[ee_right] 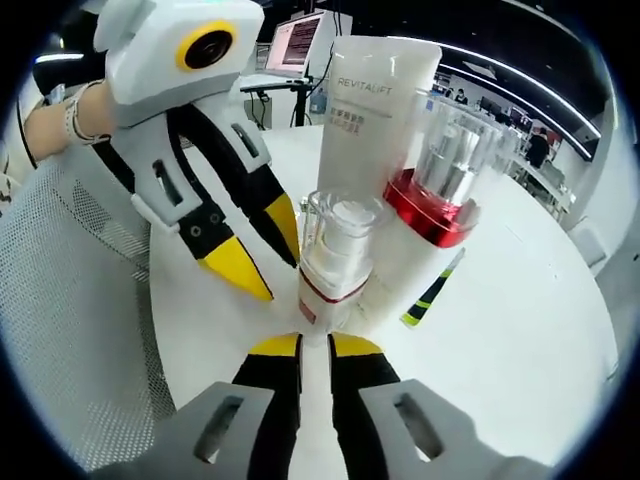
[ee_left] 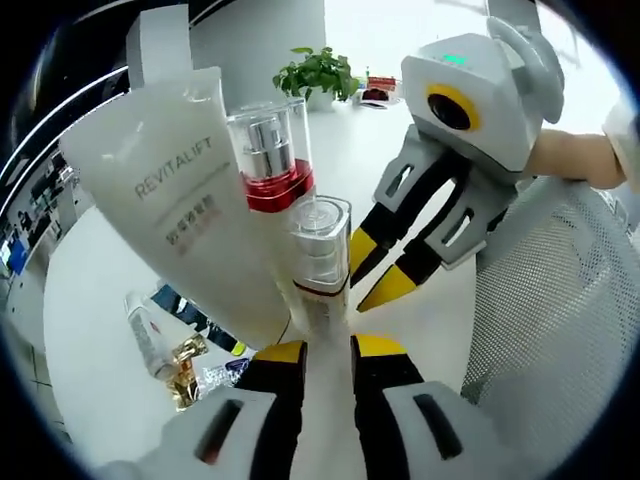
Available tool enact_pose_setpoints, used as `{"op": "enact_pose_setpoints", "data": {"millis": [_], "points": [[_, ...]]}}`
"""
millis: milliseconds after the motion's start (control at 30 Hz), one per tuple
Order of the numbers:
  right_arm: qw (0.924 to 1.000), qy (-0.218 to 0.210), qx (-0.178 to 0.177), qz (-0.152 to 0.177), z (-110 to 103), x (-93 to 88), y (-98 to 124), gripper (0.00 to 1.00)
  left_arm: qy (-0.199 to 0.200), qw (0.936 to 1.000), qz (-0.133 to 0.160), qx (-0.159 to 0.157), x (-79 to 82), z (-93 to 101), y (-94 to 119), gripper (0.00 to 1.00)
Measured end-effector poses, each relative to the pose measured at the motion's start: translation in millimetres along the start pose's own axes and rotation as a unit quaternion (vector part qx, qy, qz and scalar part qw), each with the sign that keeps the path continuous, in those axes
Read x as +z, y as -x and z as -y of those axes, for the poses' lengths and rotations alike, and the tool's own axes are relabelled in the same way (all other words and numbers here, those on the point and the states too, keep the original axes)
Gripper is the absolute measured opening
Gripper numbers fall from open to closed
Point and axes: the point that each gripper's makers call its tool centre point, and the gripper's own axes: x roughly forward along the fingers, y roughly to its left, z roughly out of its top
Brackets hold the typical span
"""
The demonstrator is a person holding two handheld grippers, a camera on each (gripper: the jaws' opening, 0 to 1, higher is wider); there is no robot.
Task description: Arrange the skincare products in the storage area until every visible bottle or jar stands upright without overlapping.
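A small clear pump bottle with a red band stands right in front of both grippers. Behind it are a taller clear bottle with a red collar and a white REVITALIFT tube, all close together. My left gripper has a narrow gap, with the small bottle's foot just beyond its tips. My right gripper also stands narrowly apart at that bottle's foot. Each one's tips lie beside the bottle in the other's view.
A white mesh surface rises beside the grippers. On the white table lie a slim small bottle, a gold-capped item and a green-black stick. A potted plant stands far back.
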Motion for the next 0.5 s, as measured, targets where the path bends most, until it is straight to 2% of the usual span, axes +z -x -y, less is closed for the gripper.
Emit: {"op": "enact_pose_setpoints", "data": {"millis": [200, 500], "points": [[0.9999, 0.01, 0.004, -0.012, -1.9, -4.8, 1.0, 0.14, -0.008, 0.9999, -0.006, 0.012, -2.3, -6.7, 12.1, 0.2], [0.9998, 0.012, 0.0, -0.013, -0.6, -1.9, 13.2, 0.29, 0.007, 0.9995, -0.005, 0.031, -8.7, -16.5, 31.7, 0.26]]}}
